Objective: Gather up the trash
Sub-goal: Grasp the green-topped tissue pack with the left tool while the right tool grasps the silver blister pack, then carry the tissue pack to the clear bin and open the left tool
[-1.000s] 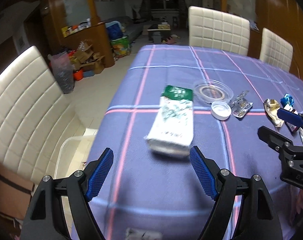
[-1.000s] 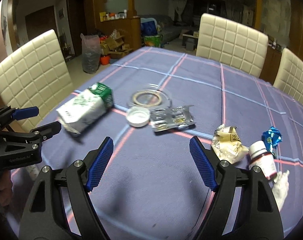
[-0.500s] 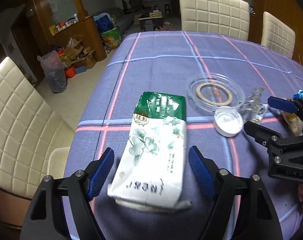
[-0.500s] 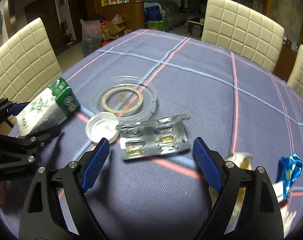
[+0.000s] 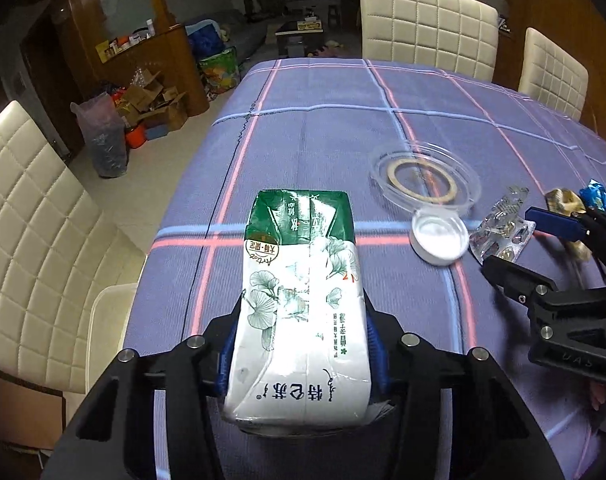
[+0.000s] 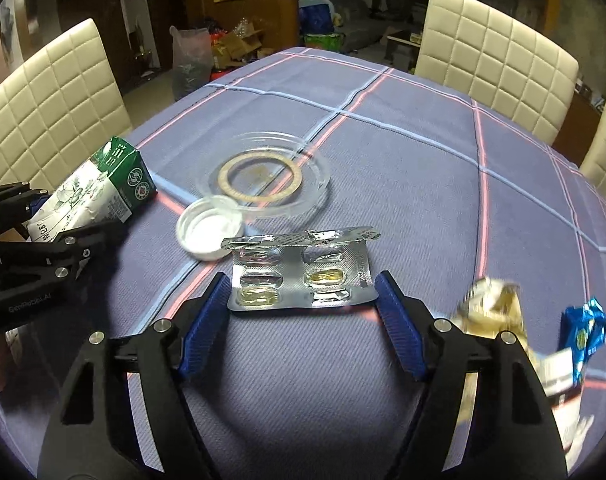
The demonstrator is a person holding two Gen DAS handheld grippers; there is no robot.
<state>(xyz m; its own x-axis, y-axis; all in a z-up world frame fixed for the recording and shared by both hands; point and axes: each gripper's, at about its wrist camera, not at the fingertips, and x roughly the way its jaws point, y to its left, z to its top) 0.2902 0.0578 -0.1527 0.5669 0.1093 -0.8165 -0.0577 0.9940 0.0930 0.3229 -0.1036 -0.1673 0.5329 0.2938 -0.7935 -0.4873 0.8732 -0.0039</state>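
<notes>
Milk carton [image 5: 303,300] lies on its side on the tabletop [image 5: 323,128], and the left hand-held gripper [image 5: 301,354] has just been closing onto its flanks; lifting comes next. Right hand-held gripper [image 6: 301,322], spread wide, straddles the pill blister pack [image 6: 301,272] without touching. Only the right view shows the capsules clearly.

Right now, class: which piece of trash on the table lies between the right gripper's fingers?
The silver blister pack lies between the right gripper's open fingers; the white cap and clear lid lie beyond.
</notes>
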